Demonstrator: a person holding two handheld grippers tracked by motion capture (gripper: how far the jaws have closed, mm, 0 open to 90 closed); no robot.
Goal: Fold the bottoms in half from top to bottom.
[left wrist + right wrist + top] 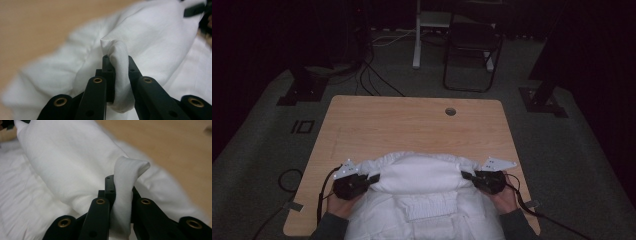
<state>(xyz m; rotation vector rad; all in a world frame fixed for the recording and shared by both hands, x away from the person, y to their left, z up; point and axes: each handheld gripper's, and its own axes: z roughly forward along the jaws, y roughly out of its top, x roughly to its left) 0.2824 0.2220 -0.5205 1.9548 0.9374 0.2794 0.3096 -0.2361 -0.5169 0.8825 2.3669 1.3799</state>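
A white garment [419, 195] lies on the near half of the wooden table [412, 120], its upper part folded back over itself. My left gripper [373, 177] holds the fold's left end, shut on a pinch of white cloth [120, 62] that bulges between its jaws. My right gripper [466, 175] holds the fold's right end, shut on another pinch of the cloth [125, 185]. A ribbed hem band [432, 205] shows on the garment below the fold. The person's hands grip both tools near the front edge.
The table has a round cable hole [450, 111] near its far edge. Beyond the table stand a dark folding chair [472, 45] and a white stand [417, 35] on grey carpet. Cables [372, 80] run across the floor.
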